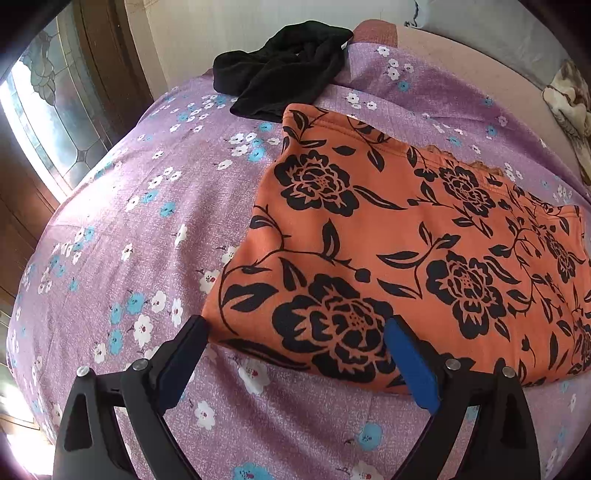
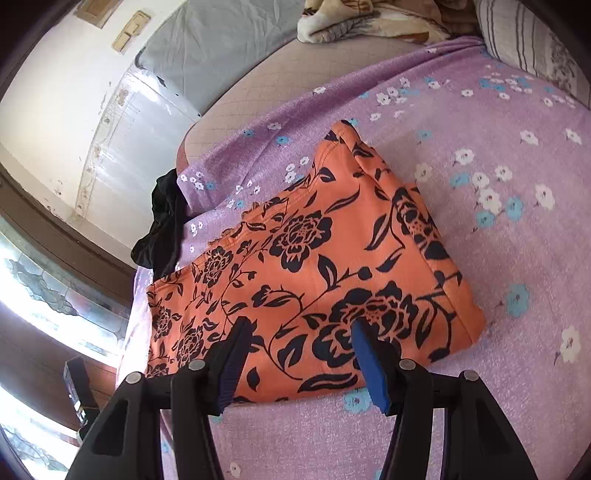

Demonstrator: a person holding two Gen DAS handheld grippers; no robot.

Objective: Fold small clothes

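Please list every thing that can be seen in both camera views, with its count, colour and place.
orange floral garment: one, orange with black flowers, folded flat on the bed.
black garment: one, black, crumpled at the far bed edge.
bedsheet: one, purple with white and blue flowers, covering the bed.
blanket: one, beige patterned, bunched at the bed head.
pillow: one, striped, at the bed head.
stained-glass window: one, beside the bed.
left gripper: one, black with blue pads, open over the orange garment's corner.
right gripper: one, same colours, open at its near edge.
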